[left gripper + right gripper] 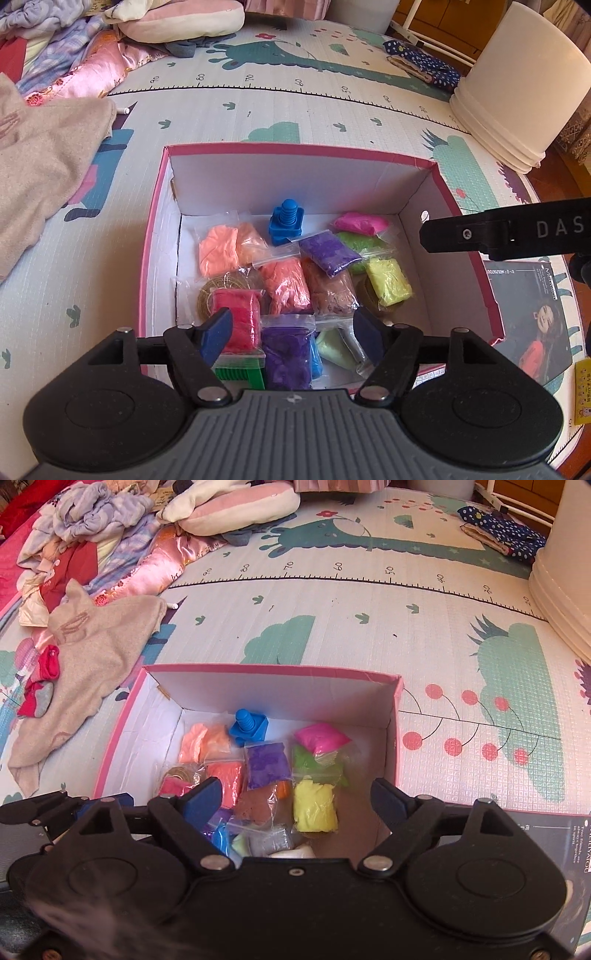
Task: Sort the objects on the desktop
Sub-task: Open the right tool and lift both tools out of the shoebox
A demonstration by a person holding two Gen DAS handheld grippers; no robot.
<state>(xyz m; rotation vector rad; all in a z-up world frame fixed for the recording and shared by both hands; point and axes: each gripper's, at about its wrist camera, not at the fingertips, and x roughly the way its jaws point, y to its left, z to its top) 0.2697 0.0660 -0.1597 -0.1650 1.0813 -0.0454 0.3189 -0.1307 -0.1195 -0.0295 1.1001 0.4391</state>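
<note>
One pink-rimmed box (465,221) sits on the play mat (332,118). Inside lie two purple clay bags (330,254), one yellow bag (388,280) near the right wall, one magenta bag (361,222) and one blue toy bolt (287,221) at the far wall. Left gripper (291,332) and right gripper (295,799) both hang spread wide above the box, holding nothing
</note>
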